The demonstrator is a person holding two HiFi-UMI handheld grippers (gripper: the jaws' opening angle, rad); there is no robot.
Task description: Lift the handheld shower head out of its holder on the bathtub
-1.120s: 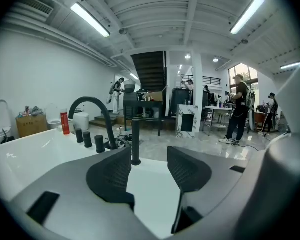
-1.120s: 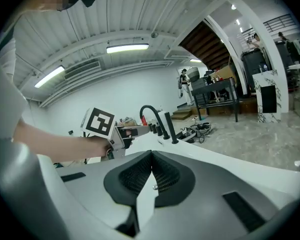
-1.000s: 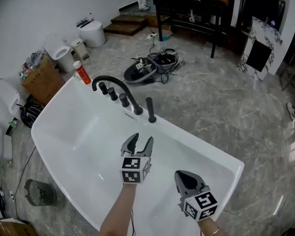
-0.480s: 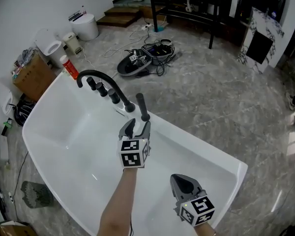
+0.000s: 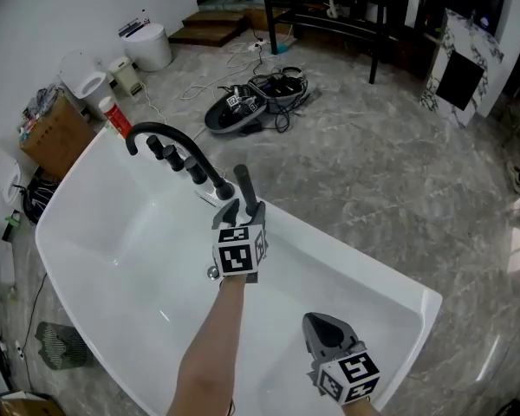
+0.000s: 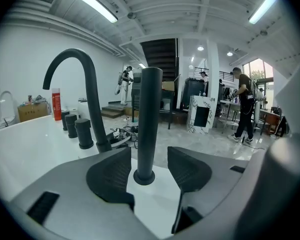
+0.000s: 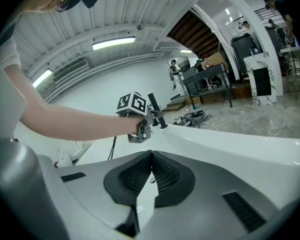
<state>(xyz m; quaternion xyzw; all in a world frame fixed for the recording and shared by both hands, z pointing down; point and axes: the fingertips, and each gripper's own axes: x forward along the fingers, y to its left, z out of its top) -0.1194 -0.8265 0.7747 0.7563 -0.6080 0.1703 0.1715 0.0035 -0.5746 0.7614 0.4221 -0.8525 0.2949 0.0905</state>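
The handheld shower head (image 5: 243, 182) is a slim black wand standing upright in its holder on the far rim of the white bathtub (image 5: 355, 263). My left gripper (image 5: 241, 209) is open, one jaw on each side of the wand's lower end. In the left gripper view the wand (image 6: 149, 119) stands between the left gripper's (image 6: 149, 170) pads with a small gap either side. My right gripper (image 5: 328, 329) hangs over the tub's near right part, shut and empty. The right gripper view shows the right gripper (image 7: 150, 176) closed, and the wand (image 7: 157, 113) far ahead.
A black arched faucet (image 5: 160, 137) and a row of black knobs (image 5: 184, 165) stand left of the wand. A red bottle (image 5: 114, 118) sits at the tub's far-left end. A cardboard box (image 5: 54, 135), floor cables (image 5: 258, 100) and a small fan (image 5: 61, 343) surround the tub.
My left gripper has moved forward over the tub to the shower head, and its jaws now straddle the wand. The right gripper has stayed shut and low.
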